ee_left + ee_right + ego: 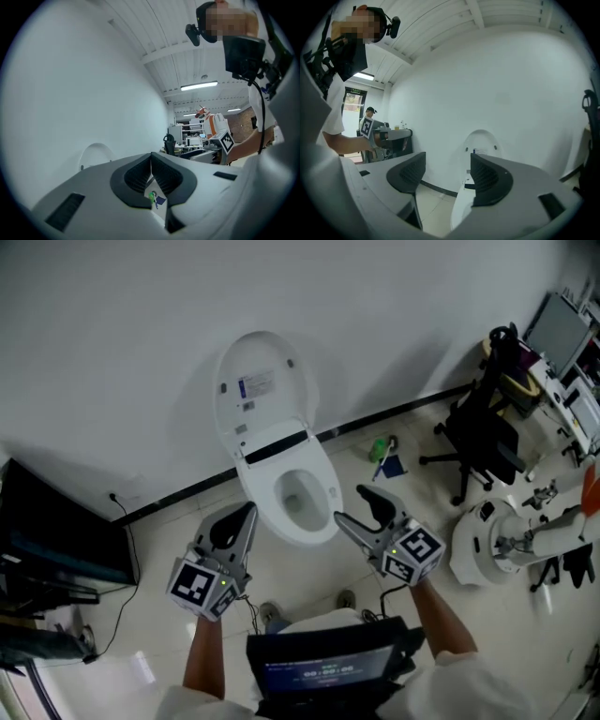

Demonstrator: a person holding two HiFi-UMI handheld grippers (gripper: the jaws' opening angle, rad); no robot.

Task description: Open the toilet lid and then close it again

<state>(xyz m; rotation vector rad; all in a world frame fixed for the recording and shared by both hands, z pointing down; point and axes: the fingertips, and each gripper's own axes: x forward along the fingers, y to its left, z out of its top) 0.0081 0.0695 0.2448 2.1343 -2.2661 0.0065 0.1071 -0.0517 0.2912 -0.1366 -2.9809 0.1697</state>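
Note:
A white toilet stands against the wall with its lid (259, 382) raised upright and its bowl (298, 499) uncovered. My left gripper (246, 517) hangs just left of the bowl's front, clear of it; it is shut, its pads meeting at the tips with nothing between them. My right gripper (352, 505) hovers at the bowl's right front, rolled on its side, open and empty. In the right gripper view the raised lid (481, 142) shows between and beyond that gripper's (447, 165) spread jaws. The left gripper view shows the closed jaws (151, 160) and the lid (96, 153) at far left.
A black office chair (480, 435) stands to the right, with a green and blue item (382, 452) on the floor between it and the toilet. A white robot base (489, 542) sits at right. A dark screen (58, 540) and cable lie at left.

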